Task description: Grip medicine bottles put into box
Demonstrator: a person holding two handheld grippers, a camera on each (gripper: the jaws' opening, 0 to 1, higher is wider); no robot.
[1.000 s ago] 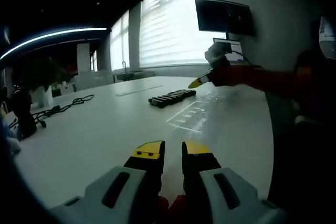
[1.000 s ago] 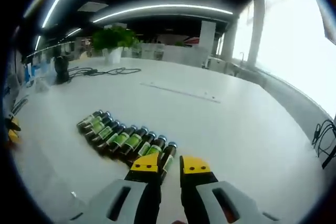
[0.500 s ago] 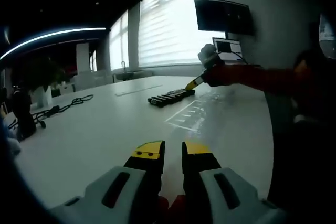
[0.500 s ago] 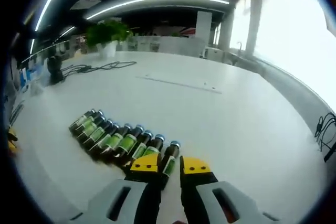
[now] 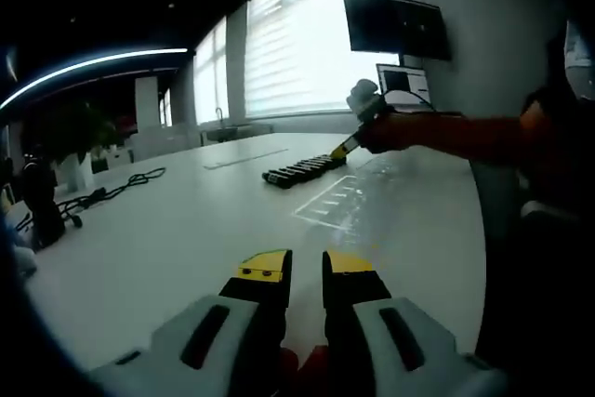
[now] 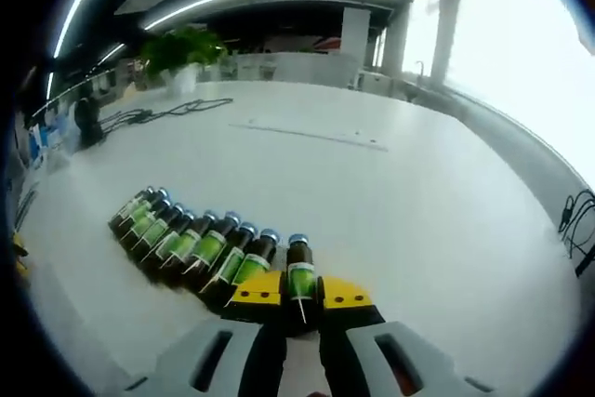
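Observation:
Several dark medicine bottles [image 6: 191,246] with green labels and blue caps lie side by side in a row on the white table [image 6: 418,230]. My right gripper [image 6: 300,293] is open, its yellow-tipped jaws straddling the end bottle [image 6: 299,276] at the right of the row. In the left gripper view the same row [image 5: 302,171] lies far off, with the right gripper [image 5: 346,147] at its end, held by a hand in a red sleeve. A clear compartment box [image 5: 339,202] sits just in front of the row. My left gripper [image 5: 307,271] hovers low over bare table, slightly open and holding nothing.
A potted plant [image 6: 186,48] and black cables [image 6: 172,111] are at the far side of the table. A wall monitor [image 5: 395,27] and a laptop [image 5: 404,81] stand behind the right hand. A dark object [image 5: 39,197] sits at the left edge.
My right gripper has advanced toward the row, so the end bottle now lies between its jaws instead of ahead of them. The left gripper has stayed still.

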